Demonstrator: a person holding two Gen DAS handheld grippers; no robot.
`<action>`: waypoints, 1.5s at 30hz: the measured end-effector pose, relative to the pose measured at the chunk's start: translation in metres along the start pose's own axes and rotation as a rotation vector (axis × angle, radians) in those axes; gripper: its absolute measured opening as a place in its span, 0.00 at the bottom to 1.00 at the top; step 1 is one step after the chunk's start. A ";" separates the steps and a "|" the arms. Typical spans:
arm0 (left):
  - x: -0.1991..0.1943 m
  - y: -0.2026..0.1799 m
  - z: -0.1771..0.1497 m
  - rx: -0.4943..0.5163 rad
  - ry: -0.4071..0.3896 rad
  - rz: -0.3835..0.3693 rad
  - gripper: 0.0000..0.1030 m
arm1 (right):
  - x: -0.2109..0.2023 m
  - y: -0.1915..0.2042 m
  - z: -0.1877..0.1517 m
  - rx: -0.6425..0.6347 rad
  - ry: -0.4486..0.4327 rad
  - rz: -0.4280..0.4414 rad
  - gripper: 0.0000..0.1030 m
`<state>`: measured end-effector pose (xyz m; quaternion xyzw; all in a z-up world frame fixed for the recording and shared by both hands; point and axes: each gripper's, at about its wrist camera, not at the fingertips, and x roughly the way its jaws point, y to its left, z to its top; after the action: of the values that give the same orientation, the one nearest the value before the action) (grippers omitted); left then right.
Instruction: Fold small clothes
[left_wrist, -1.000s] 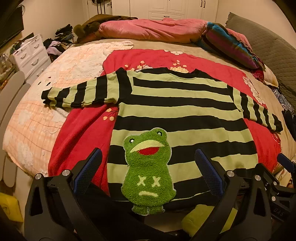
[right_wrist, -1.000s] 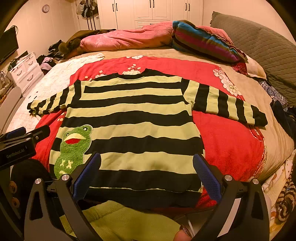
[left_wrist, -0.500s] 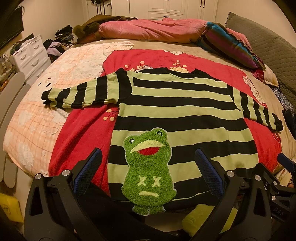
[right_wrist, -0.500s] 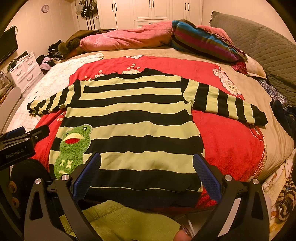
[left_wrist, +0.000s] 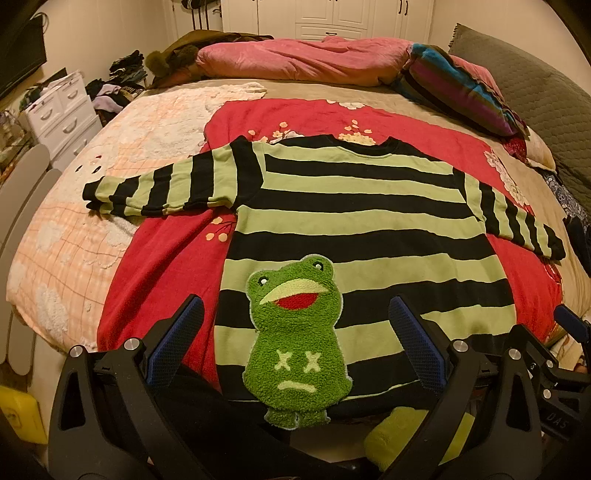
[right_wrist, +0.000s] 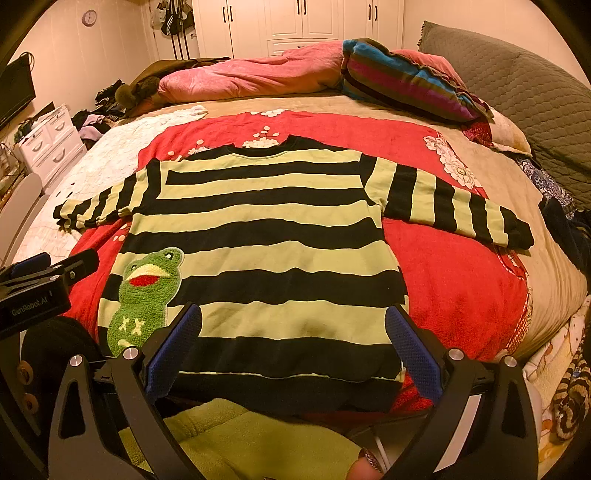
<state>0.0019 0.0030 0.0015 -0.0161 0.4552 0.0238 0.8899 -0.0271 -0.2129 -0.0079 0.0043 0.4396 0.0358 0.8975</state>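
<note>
One striped sweater (left_wrist: 354, 206), black and pale green, spread flat and face up on a red blanket (left_wrist: 155, 280) across the bed (left_wrist: 74, 236); hem toward the near edge, collar away. Probably laid out this way so every edge can be reached for folding. Two sleeves, both stretched sideways: left sleeve (left_wrist: 166, 188) reaching onto the peach quilt (left_wrist: 62, 229), right sleeve (right_wrist: 450, 206) running out past the red blanket's edge. One fuzzy frog patch (left_wrist: 295, 339) low on the front, near the hem, on the left side.

Two tools, both hovering just short of the hem. Left hand-held gripper (left_wrist: 295, 343) spread wide, nothing between its blue pads (left_wrist: 173, 339), lined up over the frog patch. Right hand-held gripper (right_wrist: 293, 347) equally wide and empty, aimed at the right half of the hem (right_wrist: 288, 384). Likely held apart like this to take the two bottom corners or the two sleeves at once. No fold made yet; no contact with the cloth visible.

Beyond the sweater: one pink duvet (left_wrist: 303, 59) bunched at the head of the bed, one multicoloured striped pillow (right_wrist: 402, 85), one grey quilted cushion (right_wrist: 524, 103). One white drawer unit (left_wrist: 62, 110) to the left, a heap of dark clothes (left_wrist: 118, 88) beside it, too jumbled to count.
</note>
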 end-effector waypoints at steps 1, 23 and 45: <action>-0.002 0.000 0.001 0.001 0.000 0.000 0.91 | 0.000 0.000 0.000 0.000 0.000 -0.002 0.96; 0.011 0.000 0.013 0.018 -0.005 0.023 0.91 | 0.020 -0.004 0.011 0.003 0.001 -0.005 0.96; 0.062 -0.023 0.074 0.015 0.002 -0.003 0.91 | 0.063 -0.070 0.089 0.138 -0.099 -0.071 0.96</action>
<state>0.0992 -0.0141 -0.0058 -0.0100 0.4561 0.0191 0.8897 0.0859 -0.2767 -0.0055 0.0524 0.3961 -0.0264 0.9163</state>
